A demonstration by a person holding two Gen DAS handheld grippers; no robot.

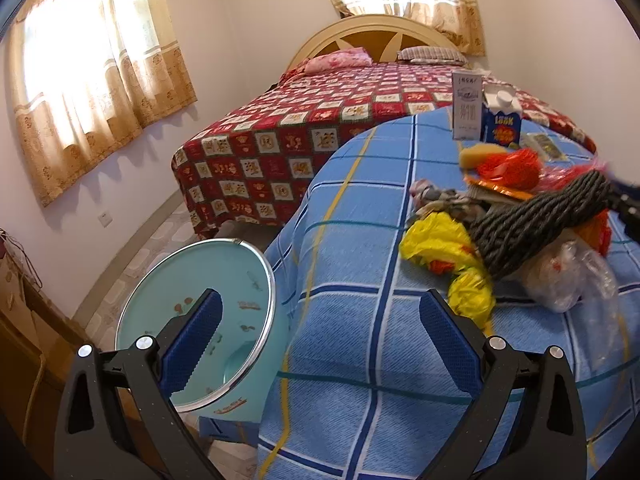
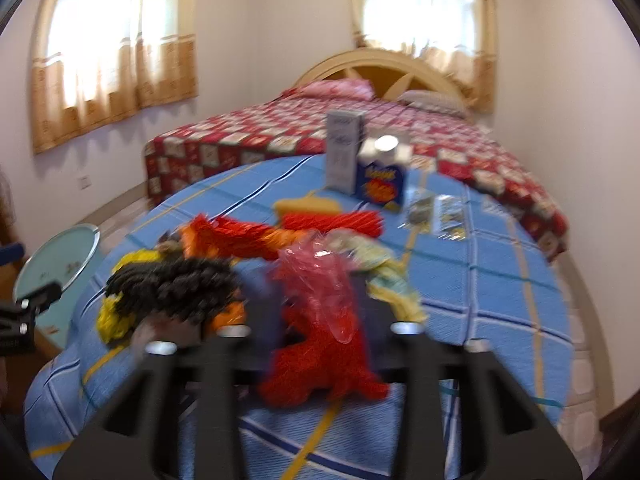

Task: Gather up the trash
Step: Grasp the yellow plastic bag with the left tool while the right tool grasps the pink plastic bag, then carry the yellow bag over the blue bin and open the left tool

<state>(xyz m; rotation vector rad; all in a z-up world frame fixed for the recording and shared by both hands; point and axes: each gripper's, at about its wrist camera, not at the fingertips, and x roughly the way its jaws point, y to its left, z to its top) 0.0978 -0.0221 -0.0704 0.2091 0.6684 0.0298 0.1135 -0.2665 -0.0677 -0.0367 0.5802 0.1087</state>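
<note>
Right claw (image 2: 320, 320) closed on a crumpled red plastic bag (image 2: 320, 316), apparently pinched between the pads; view is blurred. Bag sits at the near edge of the trash pile on the blue checked worktop (image 2: 500, 280). Left claw (image 1: 320, 344) open, empty, beside the round teal bin (image 1: 224, 280).

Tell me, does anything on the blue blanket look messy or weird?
Yes. A jumble of crumpled bags, yellow, clear and red, is heaped on the blue blanket with a dark knitted roll. That is litter where bedding should be.
</note>
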